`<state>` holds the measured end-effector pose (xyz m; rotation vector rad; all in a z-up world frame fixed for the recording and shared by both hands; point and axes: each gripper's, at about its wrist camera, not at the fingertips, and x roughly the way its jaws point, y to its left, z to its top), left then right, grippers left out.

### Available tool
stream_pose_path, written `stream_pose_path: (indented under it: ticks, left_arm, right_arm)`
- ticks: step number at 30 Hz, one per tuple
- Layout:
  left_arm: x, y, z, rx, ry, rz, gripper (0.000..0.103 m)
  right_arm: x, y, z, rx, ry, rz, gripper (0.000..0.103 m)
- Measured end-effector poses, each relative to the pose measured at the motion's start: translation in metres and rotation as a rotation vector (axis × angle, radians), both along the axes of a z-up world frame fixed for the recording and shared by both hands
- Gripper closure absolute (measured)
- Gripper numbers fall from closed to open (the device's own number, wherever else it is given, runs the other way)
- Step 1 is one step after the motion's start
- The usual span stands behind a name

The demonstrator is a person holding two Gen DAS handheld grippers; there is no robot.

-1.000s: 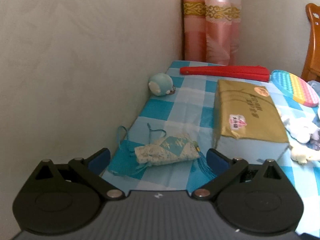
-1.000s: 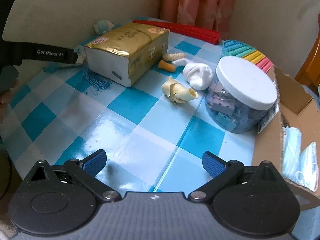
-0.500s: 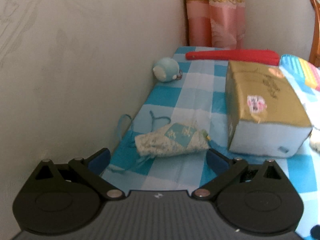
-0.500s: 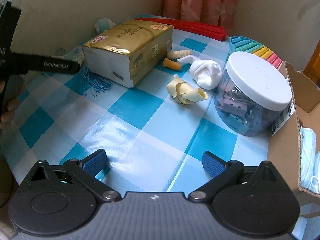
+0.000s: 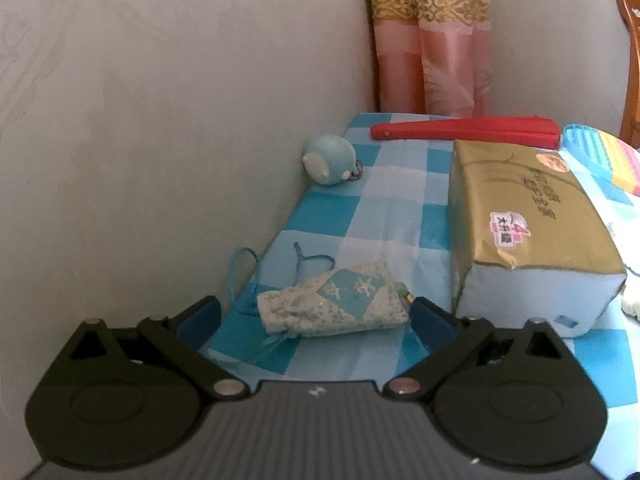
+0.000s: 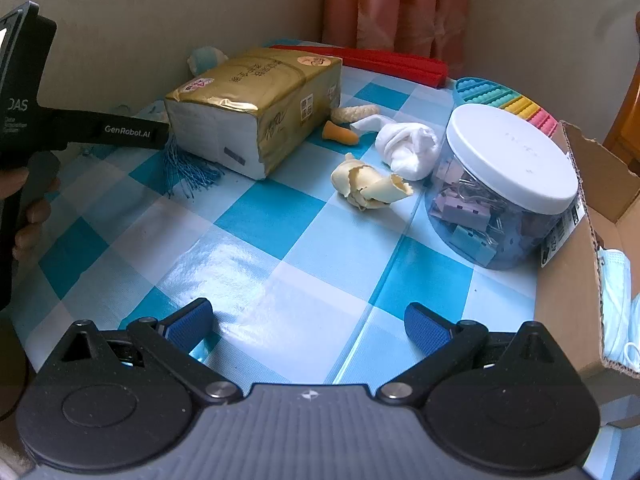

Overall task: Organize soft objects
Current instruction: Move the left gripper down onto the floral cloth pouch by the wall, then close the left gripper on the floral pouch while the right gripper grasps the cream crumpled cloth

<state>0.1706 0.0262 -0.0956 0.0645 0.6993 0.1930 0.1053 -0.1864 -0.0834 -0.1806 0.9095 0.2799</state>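
Two views, and each lists items the other lacks. Your left wrist view alone shows the sachet (image 5: 334,306), a floral pouch with blue cords, lying on the checked cloth (image 5: 400,208) close to the wall; also a round teal toy (image 5: 330,159) further back against that wall. Your right wrist view alone shows the white sock (image 6: 408,148), a cream crumpled piece (image 6: 370,188), an orange earplug (image 6: 338,134), a lidded jar (image 6: 504,188) of clips and, at the right edge, a carton (image 6: 568,276) holding face masks (image 6: 618,300). Both list the gold tissue pack (image 5: 524,220), red fan (image 5: 464,130) and rainbow pop mat (image 5: 600,158).

Left gripper (image 5: 318,314): tilted down over the sachet, jaws wide and just closing a little; the sachet lies between the pads, near the right one, the left pad clear of it. From the right view, one long finger reaches to the tissue pack's near corner, above the blue tassel (image 6: 188,172), with your hand (image 6: 30,208) on the handle.

Right gripper (image 6: 308,322): tilted down over bare cloth, fingers wide apart, nothing between them.
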Motion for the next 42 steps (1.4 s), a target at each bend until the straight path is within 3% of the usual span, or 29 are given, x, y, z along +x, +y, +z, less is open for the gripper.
stream_pose_path:
  ticks: [6, 10, 12, 13, 22, 24, 26, 35, 42]
  left_arm:
    - [0.001, 0.004, 0.001, -0.050, 0.006, -0.009, 0.024]
    - [0.001, 0.005, -0.002, -0.056, 0.009, -0.006, 0.029]
    - [0.002, 0.007, -0.002, -0.067, 0.015, -0.009, 0.048]
    - [0.001, 0.008, -0.002, -0.078, 0.022, -0.012, 0.049]
    - [-0.022, 0.015, 0.002, -0.082, 0.054, -0.042, 0.047]
    - [-0.026, 0.016, 0.003, -0.093, 0.064, -0.039, 0.027]
    - [-0.028, 0.015, 0.004, -0.094, 0.045, -0.034, 0.018]
    - [-0.013, 0.007, 0.000, -0.061, 0.039, -0.008, 0.016]
    - [-0.008, 0.017, -0.006, -0.107, 0.049, 0.020, 0.016]
  right_arm:
    - [-0.001, -0.001, -0.001, 0.003, -0.006, 0.001, 0.000]
    - [-0.002, -0.002, -0.001, 0.004, -0.009, 0.001, 0.000]
    - [-0.002, -0.002, -0.001, 0.004, -0.010, -0.001, 0.000]
    - [-0.002, -0.002, -0.001, 0.004, -0.010, -0.003, 0.000]
    - [-0.002, -0.001, -0.001, 0.003, -0.008, -0.010, 0.000]
    - [-0.002, -0.001, -0.001, 0.004, -0.011, -0.011, 0.000]
    - [-0.003, -0.002, -0.001, 0.005, -0.012, -0.012, 0.000]
    - [-0.005, -0.002, -0.002, 0.008, -0.017, -0.024, 0.000]
    - [0.002, 0.003, 0.005, 0.001, -0.018, -0.013, 0.001]
